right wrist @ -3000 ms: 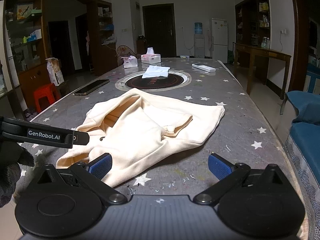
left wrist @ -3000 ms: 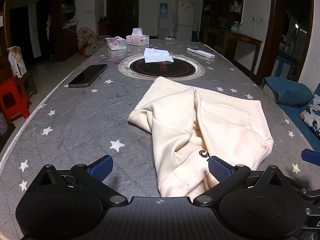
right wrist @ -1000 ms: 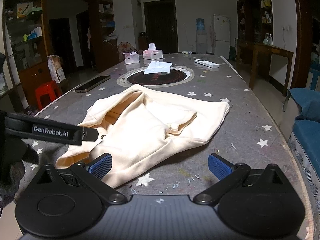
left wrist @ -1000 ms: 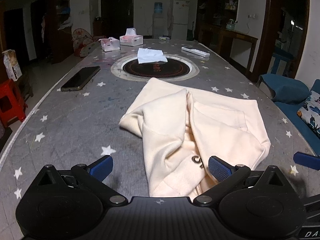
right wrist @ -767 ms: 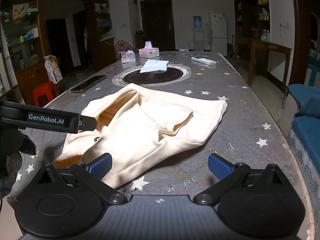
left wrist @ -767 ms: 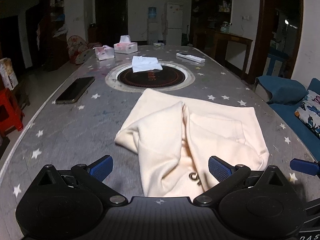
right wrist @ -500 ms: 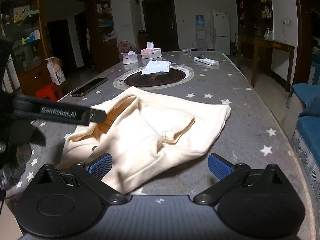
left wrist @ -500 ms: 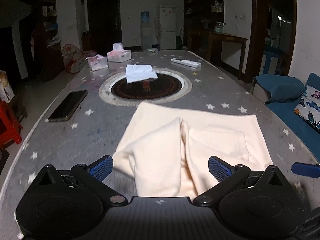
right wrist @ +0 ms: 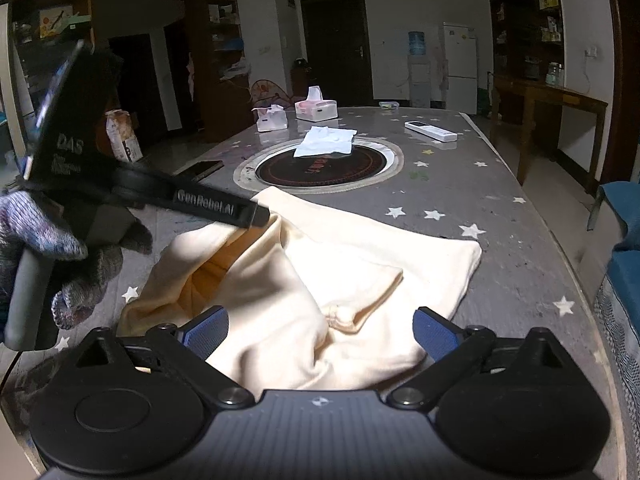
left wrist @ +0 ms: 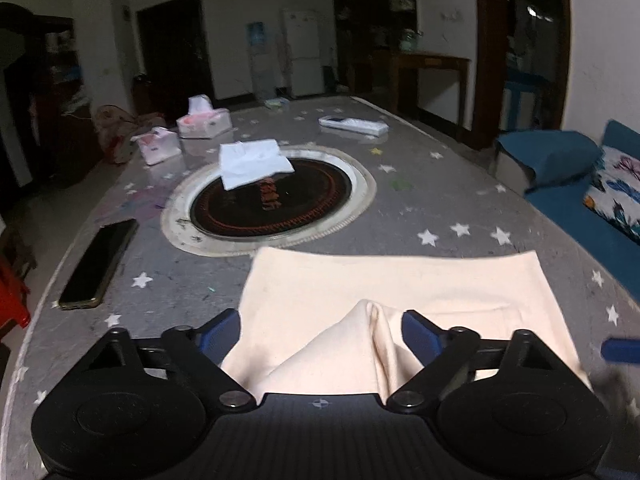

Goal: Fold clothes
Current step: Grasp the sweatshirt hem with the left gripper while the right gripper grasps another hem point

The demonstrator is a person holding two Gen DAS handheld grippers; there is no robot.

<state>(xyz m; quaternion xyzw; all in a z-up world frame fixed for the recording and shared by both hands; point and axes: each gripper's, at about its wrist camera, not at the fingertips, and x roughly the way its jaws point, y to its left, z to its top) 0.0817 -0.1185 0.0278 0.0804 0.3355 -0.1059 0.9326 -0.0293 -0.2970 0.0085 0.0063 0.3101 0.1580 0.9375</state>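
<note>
Lying rumpled on the grey, star-patterned counter (right wrist: 500,208), the cream garment (right wrist: 360,264) fills the near ground of both wrist views. In the right wrist view the right gripper (right wrist: 320,334) hangs over its near edge with the blue-padded fingers (right wrist: 206,330) spread wide and released, cloth showing in the gap between them; whether they touch it I cannot tell. In the left wrist view the left gripper (left wrist: 322,330) likewise has its fingers (left wrist: 420,334) spread apart, with a raised peak of the garment (left wrist: 400,292) standing between them, ungrasped. From the right wrist view, the left gripper (right wrist: 260,216) shows from the side, held by a hand in a grey knit glove (right wrist: 76,264), its tip at the lifted far-left fold of the cloth; contact is unclear.

Beyond the garment, a round black inset with a pale ring (left wrist: 272,204) sits in the counter's middle, with a folded white cloth (left wrist: 252,162) lying over its far-left rim. A dark phone (left wrist: 100,264) lies flat near the counter's left edge. Farther back stand two tissue packs (left wrist: 204,122), and a white remote (left wrist: 354,124) lies to the right. A blue sofa (left wrist: 560,160) stands beside the counter on the right.
</note>
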